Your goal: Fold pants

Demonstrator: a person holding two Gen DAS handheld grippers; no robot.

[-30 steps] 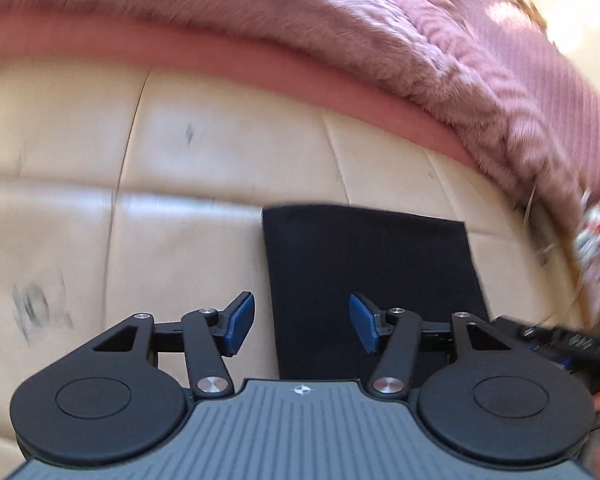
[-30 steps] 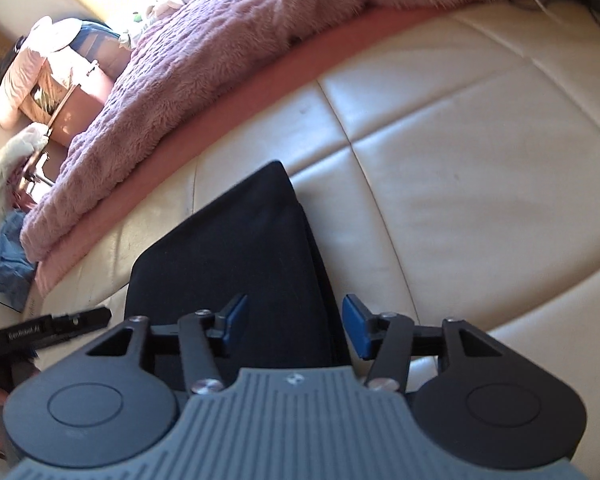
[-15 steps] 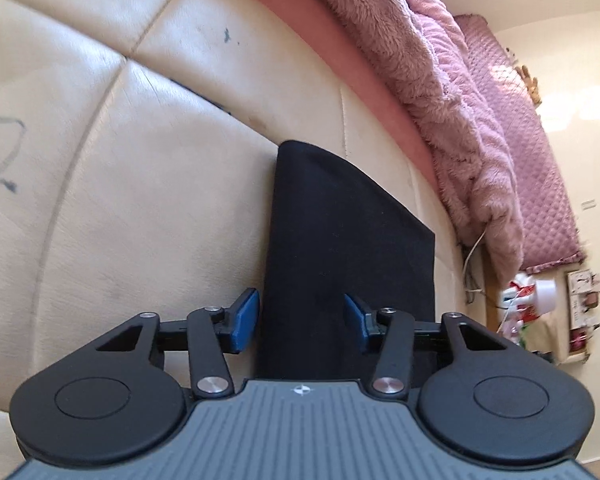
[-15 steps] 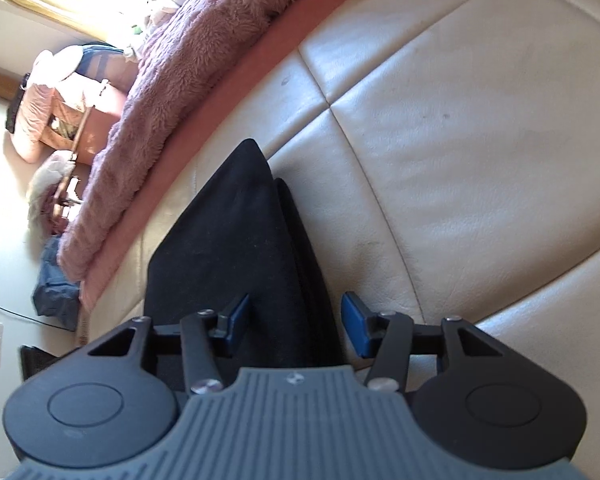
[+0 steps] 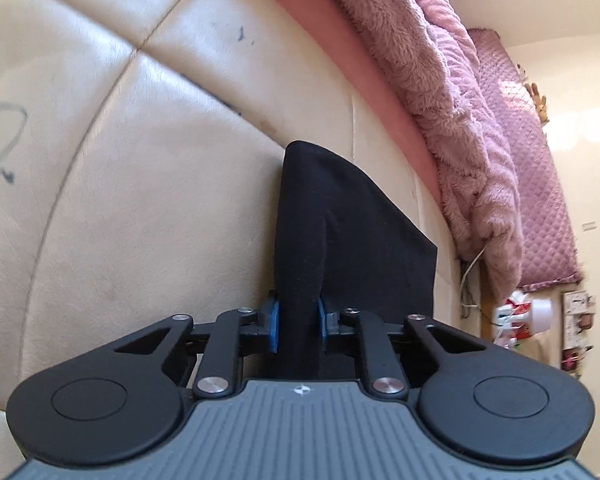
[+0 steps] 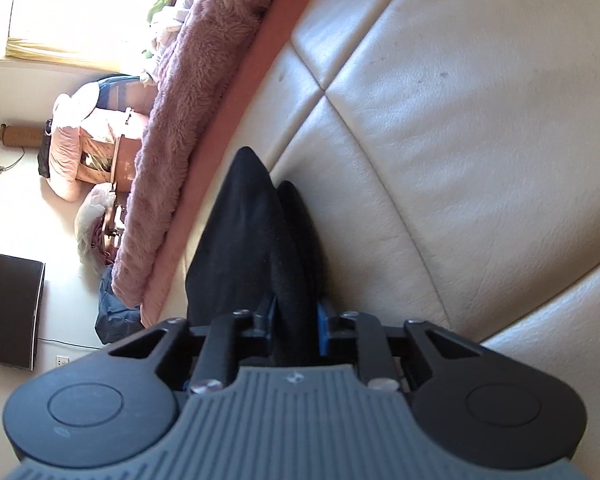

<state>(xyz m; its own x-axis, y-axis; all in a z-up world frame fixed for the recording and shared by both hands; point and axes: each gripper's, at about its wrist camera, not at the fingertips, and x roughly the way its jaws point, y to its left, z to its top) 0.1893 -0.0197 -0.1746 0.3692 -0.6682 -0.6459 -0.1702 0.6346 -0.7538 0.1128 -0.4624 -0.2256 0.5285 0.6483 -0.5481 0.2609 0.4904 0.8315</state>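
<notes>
The black pants (image 5: 356,232) lie on the cream leather cushion (image 5: 148,208), already doubled into a compact dark slab, soft and matte, layered edges showing on the right side in the right wrist view. The step in hand looks like the grab for a further fold: the left gripper (image 5: 298,322) has just closed and now pinches the near left corner between its blue pads, and the right gripper (image 6: 296,320) has just closed on the near right corner likewise. Next, I'd judge, both corners must lift together and carry over towards the far edge, evenly, so layers don't slip. A pink fluffy blanket (image 5: 452,92) lies beyond.
</notes>
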